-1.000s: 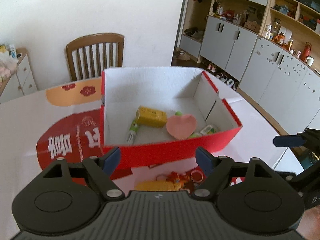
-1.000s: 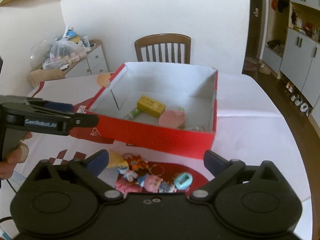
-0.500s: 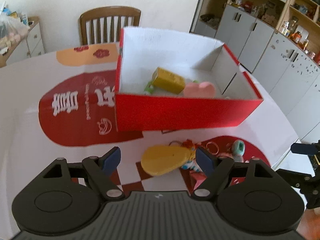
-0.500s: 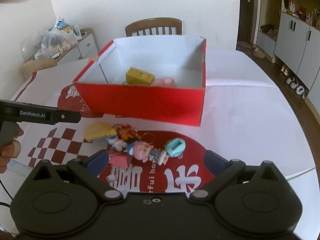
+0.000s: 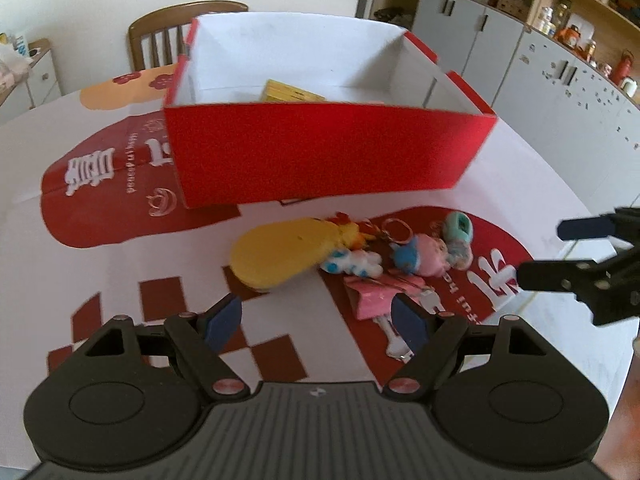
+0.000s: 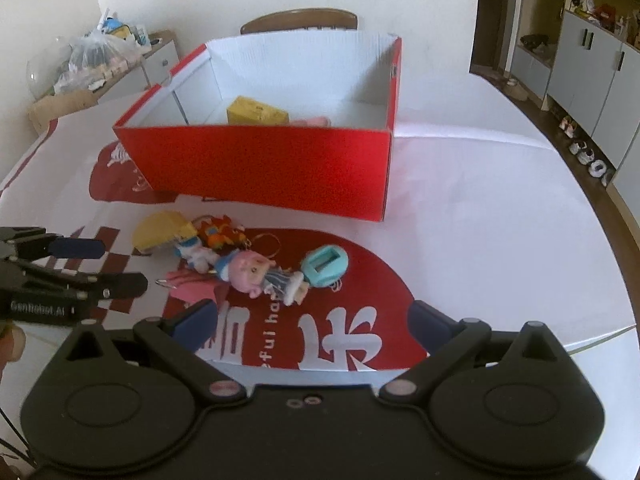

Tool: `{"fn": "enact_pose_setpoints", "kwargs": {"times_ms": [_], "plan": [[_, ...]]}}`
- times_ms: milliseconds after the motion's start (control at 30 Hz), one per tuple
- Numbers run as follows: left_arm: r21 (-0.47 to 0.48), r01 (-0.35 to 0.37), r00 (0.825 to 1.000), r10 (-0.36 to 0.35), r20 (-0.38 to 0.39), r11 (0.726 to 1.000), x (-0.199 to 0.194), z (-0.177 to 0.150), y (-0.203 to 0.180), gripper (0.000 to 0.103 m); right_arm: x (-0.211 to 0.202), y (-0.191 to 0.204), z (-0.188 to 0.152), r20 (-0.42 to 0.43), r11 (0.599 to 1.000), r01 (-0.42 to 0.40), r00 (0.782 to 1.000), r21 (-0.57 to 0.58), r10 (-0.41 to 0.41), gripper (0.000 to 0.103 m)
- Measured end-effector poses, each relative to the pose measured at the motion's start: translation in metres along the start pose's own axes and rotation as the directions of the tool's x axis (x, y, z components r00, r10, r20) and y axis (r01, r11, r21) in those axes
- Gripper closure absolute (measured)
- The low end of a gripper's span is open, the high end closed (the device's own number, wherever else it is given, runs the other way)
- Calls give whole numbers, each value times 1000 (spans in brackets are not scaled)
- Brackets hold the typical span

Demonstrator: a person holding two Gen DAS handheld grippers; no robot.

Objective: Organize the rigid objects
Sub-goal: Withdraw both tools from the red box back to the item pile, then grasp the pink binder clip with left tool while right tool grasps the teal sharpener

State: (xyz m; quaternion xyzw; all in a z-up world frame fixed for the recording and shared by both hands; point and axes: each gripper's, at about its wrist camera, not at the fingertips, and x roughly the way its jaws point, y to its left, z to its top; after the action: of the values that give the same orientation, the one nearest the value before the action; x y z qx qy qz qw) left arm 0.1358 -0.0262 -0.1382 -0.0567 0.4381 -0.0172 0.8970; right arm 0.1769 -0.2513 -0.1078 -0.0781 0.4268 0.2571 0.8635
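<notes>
Small plastic toys (image 6: 240,268) lie clustered before the red cardboard box (image 6: 272,164); both grippers, left (image 5: 320,318) and right (image 6: 314,320), hang open and empty, best straddling one toy squarely.

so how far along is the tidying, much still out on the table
Partly done: the red box already holds a yellow block and a pink piece. Nothing is in hand; the left gripper and right gripper are both open and empty above the pile. Left on the table: the yellow flat toy, pink-haired doll, teal keychain and the other small charms beside them.
</notes>
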Motion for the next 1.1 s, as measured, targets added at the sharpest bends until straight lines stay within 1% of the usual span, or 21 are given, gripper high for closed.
{"fn": "enact_pose_setpoints", "kwargs": {"times_ms": [200,300,400,533,700,767,833,900,967,1033,1067,1100], "plan": [[20,-12,1000,12,6,1000,13,-9,-22,21,17,1,2,-20,1000,6,1000,-2,-6,2],[47,-30,999,29,25,998,18,-11,-33,21,24,0,3,-29,1000,-2,1000,4,2,4],[56,-32,999,31,31,998,25,-12,-41,21,32,1,6,-39,1000,-4,999,5,4,5],[37,-48,999,47,25,998,35,-12,-49,21,41,-6,13,-34,998,2,999,56,0,7],[15,-69,997,68,37,998,40,-10,-55,21,53,-15,22,-19,992,46,999,122,-44,16],[5,-75,996,75,37,997,43,-8,-56,21,59,-18,25,-28,987,64,998,147,-61,24],[-5,-86,996,86,29,996,47,-6,-57,21,65,-20,27,-39,982,73,997,175,-68,29],[-10,-91,996,91,23,996,49,-5,-57,21,68,-21,28,-41,978,80,996,194,-73,30],[-12,-93,995,94,17,996,52,-4,-58,27,71,-20,29,-45,976,83,996,203,-75,35],[-10,-101,995,101,19,995,52,-3,-59,28,74,-17,30,-51,976,92,995,198,-83,39],[-12,-103,994,103,20,995,52,-3,-59,31,75,-15,30,-57,976,98,994,196,-88,43],[-14,-104,994,105,21,994,52,-3,-59,34,77,-14,29,-64,975,104,994,194,-94,44]]}}
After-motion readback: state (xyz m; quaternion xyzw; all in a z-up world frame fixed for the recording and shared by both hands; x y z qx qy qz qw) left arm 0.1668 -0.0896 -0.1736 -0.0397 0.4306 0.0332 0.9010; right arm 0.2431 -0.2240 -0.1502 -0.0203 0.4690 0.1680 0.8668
